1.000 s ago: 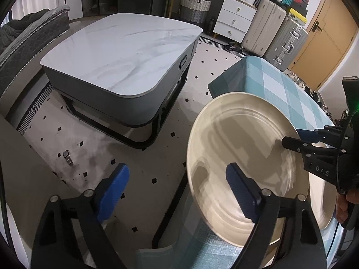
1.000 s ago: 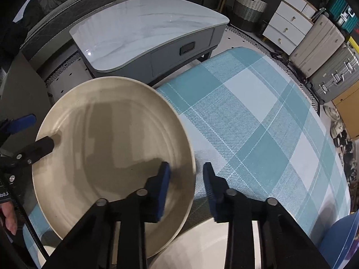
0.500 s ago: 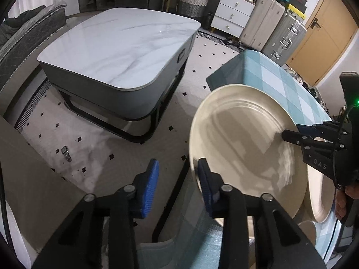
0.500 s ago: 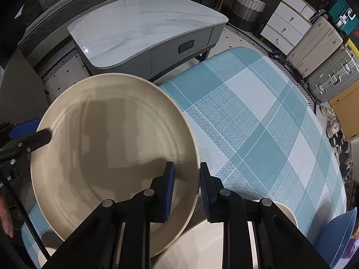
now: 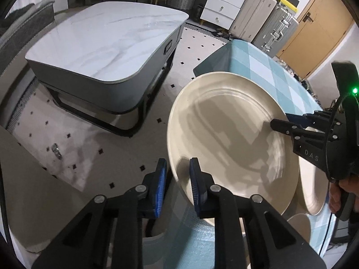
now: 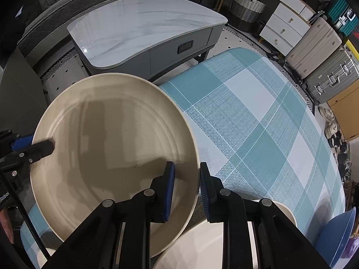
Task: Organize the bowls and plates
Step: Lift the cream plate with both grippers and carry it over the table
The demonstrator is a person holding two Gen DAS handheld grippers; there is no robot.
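Observation:
A large cream plate is held tilted above the near corner of the teal checked table. My left gripper has the plate's near-left rim between its blue pads; its jaws are closing, and the pads meet the rim. In the right wrist view one of that gripper's fingers lies on the plate's left edge. My right gripper is shut on the opposite rim and shows in the left wrist view as a black finger on the plate. A second cream plate lies underneath.
A cream bowl and a blue bowl sit at the table's near right. A marble-topped coffee table stands on the dotted floor beyond. Suitcases, white drawers and a basket line the far wall. A hand holds the right gripper.
The left gripper's jaws went from wide open to narrow around the plate's rim. The right gripper's jaws tightened slightly on the plate. The plate has tilted a little.

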